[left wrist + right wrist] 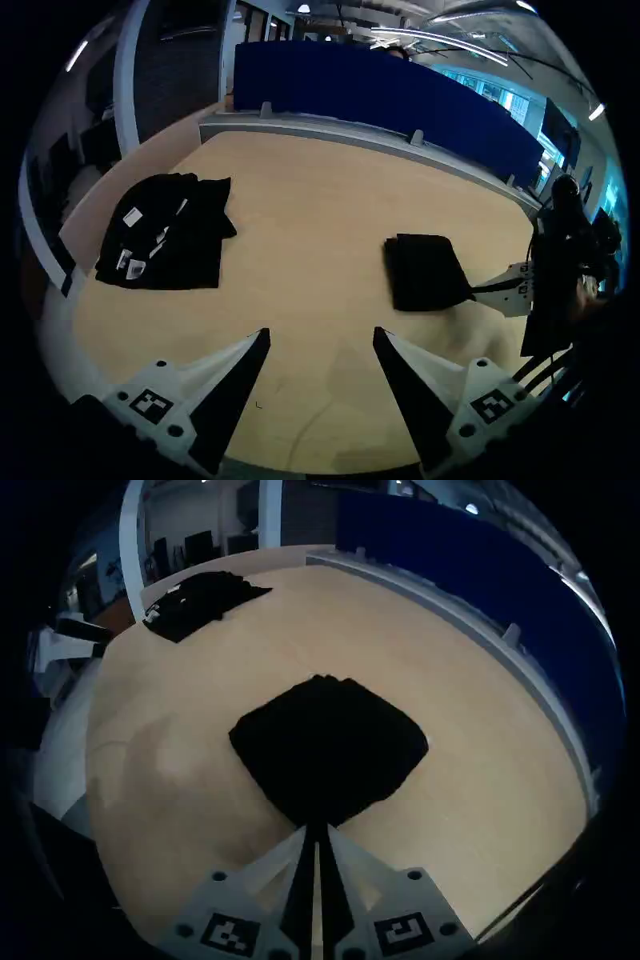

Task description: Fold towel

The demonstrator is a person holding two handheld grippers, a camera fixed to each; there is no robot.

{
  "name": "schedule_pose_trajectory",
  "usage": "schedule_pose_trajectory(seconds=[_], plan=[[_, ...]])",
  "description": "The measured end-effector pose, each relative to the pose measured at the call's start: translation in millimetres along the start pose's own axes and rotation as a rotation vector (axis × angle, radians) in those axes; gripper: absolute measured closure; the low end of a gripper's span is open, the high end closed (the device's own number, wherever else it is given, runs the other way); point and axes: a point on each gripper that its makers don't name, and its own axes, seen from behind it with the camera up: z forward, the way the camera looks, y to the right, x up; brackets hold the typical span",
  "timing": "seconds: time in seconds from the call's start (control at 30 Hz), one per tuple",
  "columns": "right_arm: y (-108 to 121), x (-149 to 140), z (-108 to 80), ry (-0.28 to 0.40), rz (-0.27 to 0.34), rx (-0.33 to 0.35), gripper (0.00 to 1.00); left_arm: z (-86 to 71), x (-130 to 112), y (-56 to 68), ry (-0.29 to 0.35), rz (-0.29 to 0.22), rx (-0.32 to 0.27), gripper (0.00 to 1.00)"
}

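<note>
A folded black towel (424,272) (328,748) lies flat on the pale wooden table (320,208) (448,680). My right gripper (318,826) is shut, its fingertips pinching the towel's near corner. The left gripper view shows it (474,293) coming in from the right at table height, touching that corner. My left gripper (320,332) hovers open over bare table, left of and nearer than the towel, with nothing between its fingers.
A loose pile of black towels with white tags (164,232) (204,600) sits near the table's far-left edge. A blue partition (384,96) (496,568) runs along the back of the table. A hand (588,292) holds the right gripper.
</note>
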Motion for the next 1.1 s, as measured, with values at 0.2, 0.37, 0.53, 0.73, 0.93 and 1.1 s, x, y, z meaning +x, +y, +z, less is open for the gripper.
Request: schedule_pose_trajectory(seconds=[0.2,0.37,0.53,0.73,0.93,1.1], plan=[[17.5,38.3,-16.9,0.041,-0.037,-0.024,0.97,1.4,4.8,2.1,0.005,0.011,-0.006,0.04],[29.6,73.6,-33.5,0.086,-0.067,-0.048,0.97,3.3,11.1,3.7,0.016,0.014,-0.012,0.04],[37.6,103.3,-49.3,0.126,-0.083,-0.065,0.97,4.2,17.0,4.6,0.026,0.016,-0.016,0.05],[45.3,128.1,-66.3,0.158,-0.092,-0.089,0.97,3.5,20.2,4.1,0.031,0.014,-0.017,0.04],[50.4,136.7,-74.1,0.167,-0.091,-0.106,0.97,3.4,22.3,4.4,0.032,0.016,-0.020,0.05],[53.1,138.7,-79.2,0.175,-0.078,-0.115,0.97,3.2,24.8,5.6,0.034,0.023,-0.024,0.04]])
